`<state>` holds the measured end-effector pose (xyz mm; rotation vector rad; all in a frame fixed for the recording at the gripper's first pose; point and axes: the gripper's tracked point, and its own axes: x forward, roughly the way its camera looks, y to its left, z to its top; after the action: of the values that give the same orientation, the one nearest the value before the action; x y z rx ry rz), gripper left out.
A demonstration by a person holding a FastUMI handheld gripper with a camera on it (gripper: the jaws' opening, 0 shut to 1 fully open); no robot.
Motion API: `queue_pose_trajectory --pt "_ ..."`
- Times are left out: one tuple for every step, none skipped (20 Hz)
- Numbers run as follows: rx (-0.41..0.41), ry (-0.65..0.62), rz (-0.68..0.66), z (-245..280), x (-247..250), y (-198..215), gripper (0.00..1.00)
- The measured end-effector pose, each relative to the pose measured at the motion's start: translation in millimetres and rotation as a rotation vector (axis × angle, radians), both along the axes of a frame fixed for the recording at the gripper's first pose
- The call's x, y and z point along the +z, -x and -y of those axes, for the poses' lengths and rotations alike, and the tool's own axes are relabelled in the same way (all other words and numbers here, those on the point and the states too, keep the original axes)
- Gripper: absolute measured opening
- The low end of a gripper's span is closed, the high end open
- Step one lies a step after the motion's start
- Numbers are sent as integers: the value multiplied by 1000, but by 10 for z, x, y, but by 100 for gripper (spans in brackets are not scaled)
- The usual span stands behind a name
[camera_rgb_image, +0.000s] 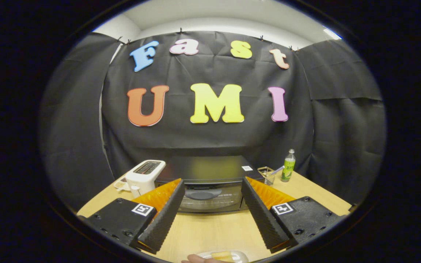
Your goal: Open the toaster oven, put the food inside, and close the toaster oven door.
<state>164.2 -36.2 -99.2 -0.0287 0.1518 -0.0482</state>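
A black, box-shaped toaster oven [207, 182] with a glass front door sits on the light wooden tabletop [214, 230], backed against the black cloth wall. Its door is closed, and a dark handle runs across the upper part of the glass.

The gripper [212, 184] hovers in front of the toaster oven with its two ribbed fingers spread wide apart, holding nothing. One fingertip [179, 184] lines up with one front corner of the toaster oven and the other with the opposite corner, so the door shows in the gap between them. Bare tabletop lies between the fingers and the oven.

Just beside the toaster oven on one side stands a white slot toaster [144, 177], with a small white dish [122, 184] next to it, farther from the oven. On the other side of the toaster oven is a small clear wire-mesh holder [267, 175], and beyond that a green plastic bottle with a clear cap [288, 166], standing upright.

Well in front of the toaster oven, nearer than the fingers' bases, a pale plate [238, 255] carries a yellowish piece of food [220, 254], and a person's fingertip [196, 259] touches the plate's rim.
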Motion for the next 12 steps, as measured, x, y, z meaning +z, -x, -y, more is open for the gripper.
queue_pose_trajectory --pt "-1 17 -11 19 -70 -136 100" --pt "10 25 -6 14 -116 -253 100" --pt "17 29 6 2 -146 -384 100" --pt "15 30 1 31 -206 -506 100" --pt "7 37 -1 47 -263 -620 100" --pt "-2 54 -5 50 -311 -723 100" --pt "1 62 -7 29 -359 -829 100" --pt "9 60 -13 -14 -426 -926 100" --pt "8 61 -25 -30 -483 -1015 100" --pt "-3 65 -40 -24 -548 -1086 100" --pt "-19 65 -49 -14 -580 -1156 100" --pt "-42 53 -58 12 -622 -1216 100"
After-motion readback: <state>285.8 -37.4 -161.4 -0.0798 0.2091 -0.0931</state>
